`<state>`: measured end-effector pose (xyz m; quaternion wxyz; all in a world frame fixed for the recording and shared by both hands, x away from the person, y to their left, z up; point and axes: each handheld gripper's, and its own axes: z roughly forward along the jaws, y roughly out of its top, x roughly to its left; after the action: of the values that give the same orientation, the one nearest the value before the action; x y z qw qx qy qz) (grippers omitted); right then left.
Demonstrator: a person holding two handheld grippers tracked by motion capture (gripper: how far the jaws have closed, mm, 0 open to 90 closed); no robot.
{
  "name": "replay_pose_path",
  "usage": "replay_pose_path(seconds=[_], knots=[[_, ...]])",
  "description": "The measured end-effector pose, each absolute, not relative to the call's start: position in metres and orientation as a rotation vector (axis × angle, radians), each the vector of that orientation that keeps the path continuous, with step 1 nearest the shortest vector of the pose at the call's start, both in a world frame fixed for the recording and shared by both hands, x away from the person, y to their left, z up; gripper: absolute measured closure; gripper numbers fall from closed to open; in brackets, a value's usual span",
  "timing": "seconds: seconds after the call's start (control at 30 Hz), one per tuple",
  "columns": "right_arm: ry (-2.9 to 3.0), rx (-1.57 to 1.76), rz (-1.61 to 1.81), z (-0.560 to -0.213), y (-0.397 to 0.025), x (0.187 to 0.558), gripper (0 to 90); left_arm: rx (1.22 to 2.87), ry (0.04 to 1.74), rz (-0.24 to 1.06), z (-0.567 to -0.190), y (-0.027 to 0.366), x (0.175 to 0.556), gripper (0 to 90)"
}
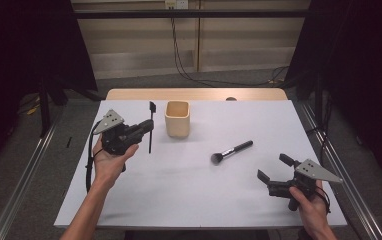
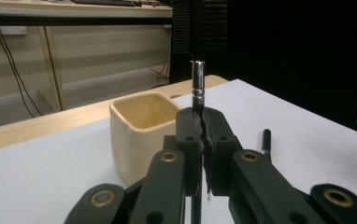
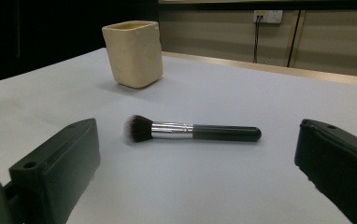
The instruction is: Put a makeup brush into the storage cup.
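Currently: left gripper [image 1: 146,127] clamped on slim black brush [image 1: 151,125], upright just left of cream cup [image 1: 177,118] nr table's far edge; lift over rim, lower bristles-up (prob.), then release.

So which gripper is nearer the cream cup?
Left. The left gripper, shut on a thin black brush, is just beside the cream cup; the right gripper sits open toward the near edge.

The left gripper [image 1: 150,126] clamps a thin black brush [image 1: 151,125] upright just beside the cream cup [image 1: 177,119].
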<state>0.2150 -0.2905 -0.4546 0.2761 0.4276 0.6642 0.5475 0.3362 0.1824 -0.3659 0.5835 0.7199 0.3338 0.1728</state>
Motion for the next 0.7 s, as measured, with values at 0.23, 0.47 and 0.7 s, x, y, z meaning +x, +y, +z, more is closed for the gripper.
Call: replay_pose_path(seconds=[0.23,0.47,0.7], knots=[[1.787,1.146,1.473,-0.455,-0.29,0.215,0.0,1.679,0.763,0.4,-0.363,0.17,0.344,86.3],[1.788,1.147,1.475,-0.455,-0.29,0.215,0.0,1.685,0.771,0.401,-0.361,0.164,0.354,86.3],[1.78,1.148,1.471,-0.455,-0.29,0.215,0.0,1.67,0.758,0.422,-0.352,0.159,0.358,86.4]])
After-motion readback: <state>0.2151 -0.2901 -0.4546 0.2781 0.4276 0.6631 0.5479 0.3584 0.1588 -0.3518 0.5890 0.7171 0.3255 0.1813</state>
